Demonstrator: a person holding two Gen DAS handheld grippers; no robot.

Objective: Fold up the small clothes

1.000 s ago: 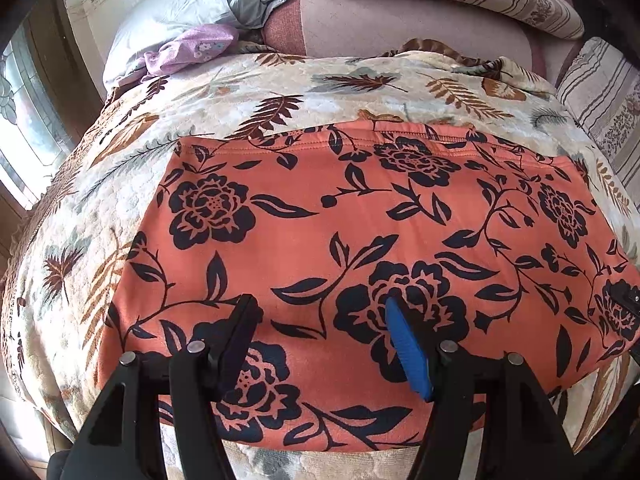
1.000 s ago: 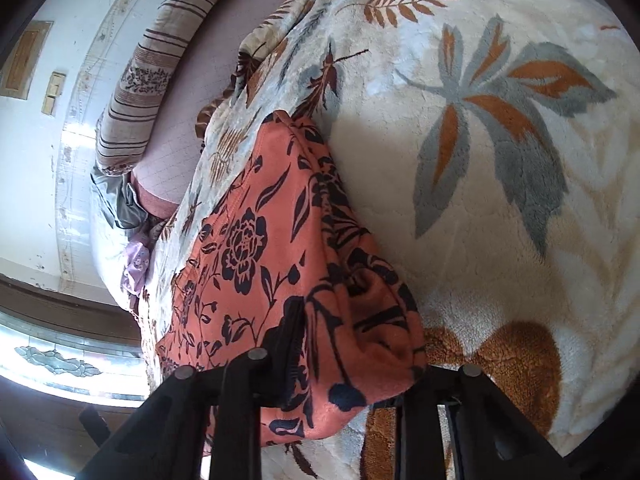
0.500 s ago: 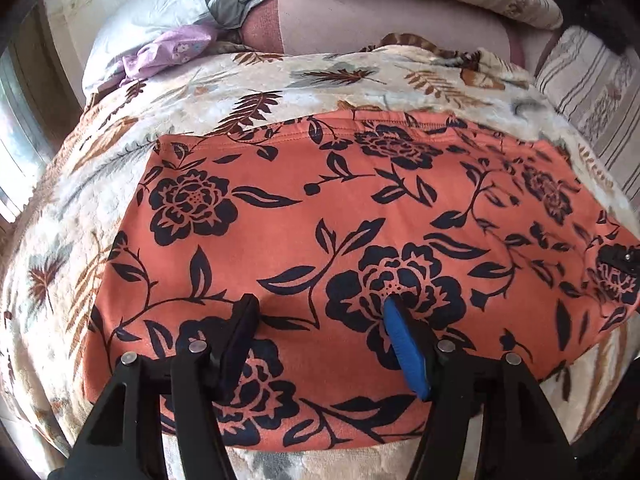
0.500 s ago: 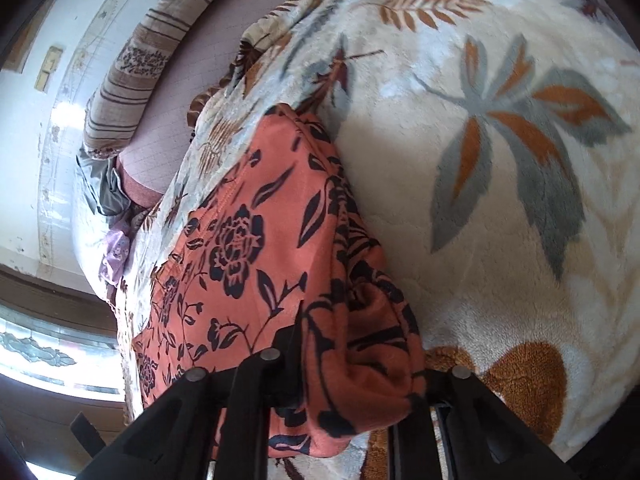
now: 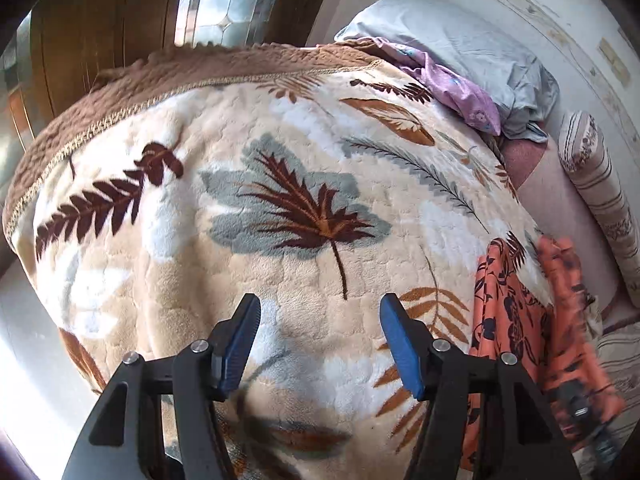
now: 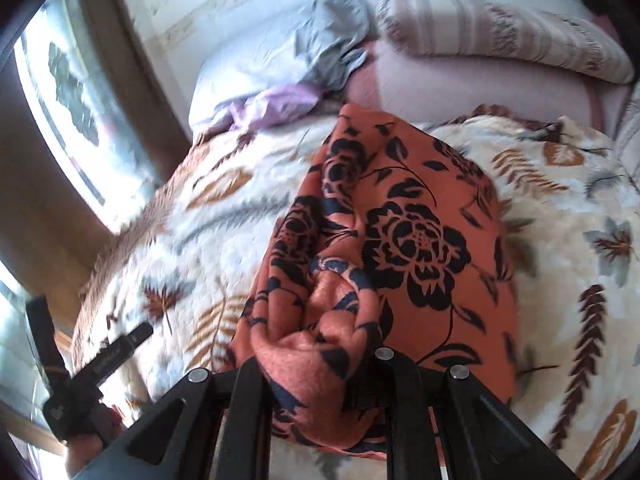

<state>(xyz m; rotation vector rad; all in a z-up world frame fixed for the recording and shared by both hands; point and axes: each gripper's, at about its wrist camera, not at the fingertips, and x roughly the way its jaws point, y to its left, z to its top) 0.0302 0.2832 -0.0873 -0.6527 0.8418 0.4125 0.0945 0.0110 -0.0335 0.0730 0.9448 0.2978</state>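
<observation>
Folding's maybe halfway: my right hand-held gripper (image 6: 320,372) is clamped on the bunched orange floral garment (image 6: 400,240) above the bed's blanket (image 5: 280,200) (left hand-held gripper (image 5: 320,344) spread, empty), final fold remains.

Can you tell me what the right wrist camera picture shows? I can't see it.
The right gripper is shut on a bunched-up orange cloth with black flowers, lifted a little above a fluffy leaf-pattern blanket. Behind it lie a grey pillow, a striped bolster and a purple cloth. The left gripper pokes in at the left edge.
</observation>
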